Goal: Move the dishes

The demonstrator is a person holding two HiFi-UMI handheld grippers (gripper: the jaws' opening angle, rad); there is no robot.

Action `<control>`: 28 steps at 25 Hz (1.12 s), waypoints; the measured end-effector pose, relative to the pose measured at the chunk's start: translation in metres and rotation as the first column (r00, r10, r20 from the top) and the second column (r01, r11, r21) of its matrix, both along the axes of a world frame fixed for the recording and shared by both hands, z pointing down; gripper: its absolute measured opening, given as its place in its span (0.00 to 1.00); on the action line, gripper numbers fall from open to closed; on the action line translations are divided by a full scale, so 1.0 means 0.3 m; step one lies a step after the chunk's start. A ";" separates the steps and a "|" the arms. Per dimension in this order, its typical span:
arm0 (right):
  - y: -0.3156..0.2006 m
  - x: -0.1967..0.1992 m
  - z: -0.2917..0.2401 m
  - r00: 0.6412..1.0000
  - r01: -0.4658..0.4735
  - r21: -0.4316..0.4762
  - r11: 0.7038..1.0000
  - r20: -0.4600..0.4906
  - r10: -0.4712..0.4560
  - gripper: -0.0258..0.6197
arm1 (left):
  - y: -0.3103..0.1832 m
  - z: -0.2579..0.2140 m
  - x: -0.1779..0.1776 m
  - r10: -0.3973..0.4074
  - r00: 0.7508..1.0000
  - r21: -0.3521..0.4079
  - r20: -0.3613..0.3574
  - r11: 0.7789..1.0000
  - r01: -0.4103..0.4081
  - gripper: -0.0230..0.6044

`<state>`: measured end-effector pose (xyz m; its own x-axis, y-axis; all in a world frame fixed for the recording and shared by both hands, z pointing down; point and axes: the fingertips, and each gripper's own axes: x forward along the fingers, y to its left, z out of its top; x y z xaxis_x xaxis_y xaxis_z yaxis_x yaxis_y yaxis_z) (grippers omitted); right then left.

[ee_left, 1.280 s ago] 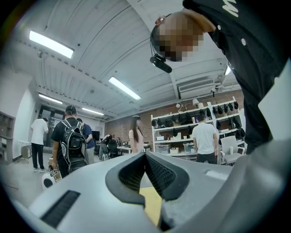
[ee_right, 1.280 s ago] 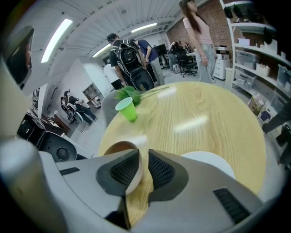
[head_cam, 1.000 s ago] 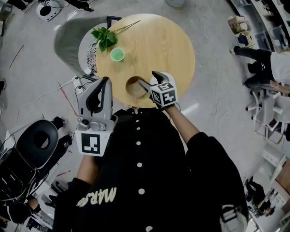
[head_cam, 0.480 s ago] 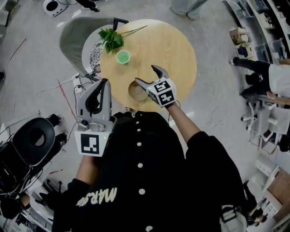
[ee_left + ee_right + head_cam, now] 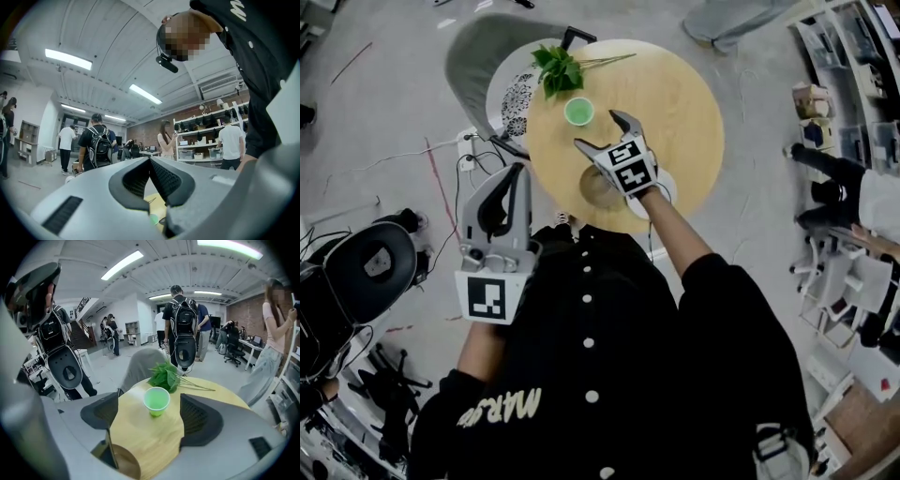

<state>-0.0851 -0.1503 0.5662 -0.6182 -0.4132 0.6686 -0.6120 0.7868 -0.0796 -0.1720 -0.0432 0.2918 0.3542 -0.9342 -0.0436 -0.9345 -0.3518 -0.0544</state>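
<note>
My right gripper (image 5: 597,130), jaws just opened wide with nothing in them, hangs over the brown bowl (image 5: 598,190) near the desk's (image 5: 684,103) near edge, green cup (image 5: 578,112) ahead, and my left gripper (image 5: 519,171) is pinched shut off the desk.

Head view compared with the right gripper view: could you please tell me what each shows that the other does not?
Only the head view shows the left gripper, a white plate and the person's black buttoned shirt. Only the right gripper view shows standing people with backpacks and the ceiling lights. Both show the round wooden table, the green cup, the leafy sprig, the wooden bowl and the grey chair.
</note>
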 end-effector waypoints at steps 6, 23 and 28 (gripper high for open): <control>-0.065 -0.085 0.057 0.996 0.066 0.017 0.998 -0.068 -0.065 0.70 | 0.011 0.035 -0.065 -0.042 0.999 -0.015 0.001 0.999 0.042 0.04; -0.168 -0.152 0.250 0.981 0.097 -0.056 0.994 -0.161 -0.105 0.71 | 0.010 0.136 -0.177 -0.145 0.989 -0.091 -0.025 0.986 0.142 0.04; -0.164 -0.168 0.294 0.977 0.100 -0.097 0.990 -0.177 -0.116 0.71 | 0.016 0.152 -0.198 -0.171 0.985 -0.108 -0.031 0.980 0.167 0.04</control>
